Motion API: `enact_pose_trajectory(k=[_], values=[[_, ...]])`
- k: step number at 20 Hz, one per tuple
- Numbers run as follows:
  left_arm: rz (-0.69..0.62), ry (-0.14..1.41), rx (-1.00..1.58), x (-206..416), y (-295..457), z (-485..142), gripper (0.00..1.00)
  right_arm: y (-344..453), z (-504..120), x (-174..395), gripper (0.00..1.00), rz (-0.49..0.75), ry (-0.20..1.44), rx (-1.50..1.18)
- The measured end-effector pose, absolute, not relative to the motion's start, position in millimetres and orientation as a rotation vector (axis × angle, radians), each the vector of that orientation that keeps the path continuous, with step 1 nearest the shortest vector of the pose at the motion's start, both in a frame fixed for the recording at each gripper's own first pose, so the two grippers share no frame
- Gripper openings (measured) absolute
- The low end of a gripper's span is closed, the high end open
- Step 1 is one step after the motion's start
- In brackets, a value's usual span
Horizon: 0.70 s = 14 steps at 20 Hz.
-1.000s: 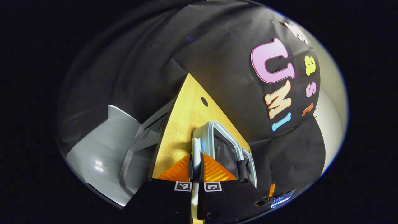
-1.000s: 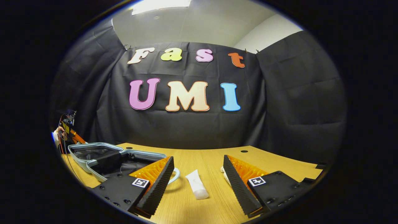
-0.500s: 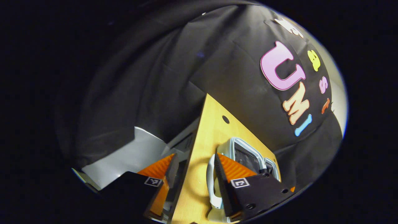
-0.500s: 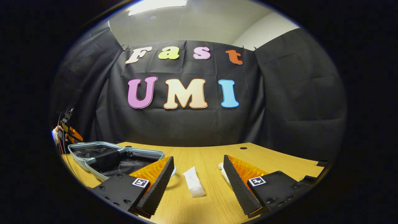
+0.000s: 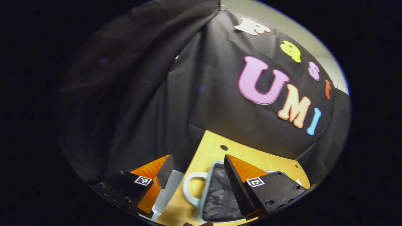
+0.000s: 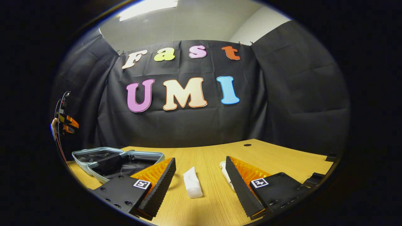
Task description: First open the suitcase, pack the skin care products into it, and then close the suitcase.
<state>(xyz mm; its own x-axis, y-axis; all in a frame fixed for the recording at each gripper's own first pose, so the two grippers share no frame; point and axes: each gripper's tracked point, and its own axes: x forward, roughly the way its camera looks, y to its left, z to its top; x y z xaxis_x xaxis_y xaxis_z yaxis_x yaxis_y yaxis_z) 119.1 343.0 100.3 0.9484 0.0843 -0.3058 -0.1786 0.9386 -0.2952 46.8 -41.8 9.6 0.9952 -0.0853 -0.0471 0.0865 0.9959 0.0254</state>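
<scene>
Here, the right gripper [image 6: 199, 179] hangs low over the wooden table [image 6: 282, 157] with its fingers spread wide, holding nothing. A white tube [image 6: 192, 186] lies on the table between them; a second white item [image 6: 225, 172] rests beside the right finger. The left gripper [image 5: 198, 171], also wide apart, hovers above the open suitcase [image 5: 216, 194] at the table's left corner.

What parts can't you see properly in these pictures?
- Second white skincare item, right gripper view: the right gripper's finger covers most of it.
- Open light-blue suitcase, right gripper view: the near corner sits behind the other finger.
- Suitcase's dark lining, left gripper view: the left gripper's finger hides part.
</scene>
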Motion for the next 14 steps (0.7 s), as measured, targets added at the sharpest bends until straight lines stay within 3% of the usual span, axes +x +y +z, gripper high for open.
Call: enact_pose_trajectory(k=[6, 14], values=[[-0.083, 0.224, -0.284, 107.9, 184.8, 108.6, 0.94, -69.4, 16.3, 49.8, 0.98, -0.053, 0.046, 0.02], [-0.325, 0.349, -0.207, 111.4, -1.3, 70.7, 0.96, -115.1, 25.0, 59.1, 0.99, -0.038, 0.103, -0.06]])
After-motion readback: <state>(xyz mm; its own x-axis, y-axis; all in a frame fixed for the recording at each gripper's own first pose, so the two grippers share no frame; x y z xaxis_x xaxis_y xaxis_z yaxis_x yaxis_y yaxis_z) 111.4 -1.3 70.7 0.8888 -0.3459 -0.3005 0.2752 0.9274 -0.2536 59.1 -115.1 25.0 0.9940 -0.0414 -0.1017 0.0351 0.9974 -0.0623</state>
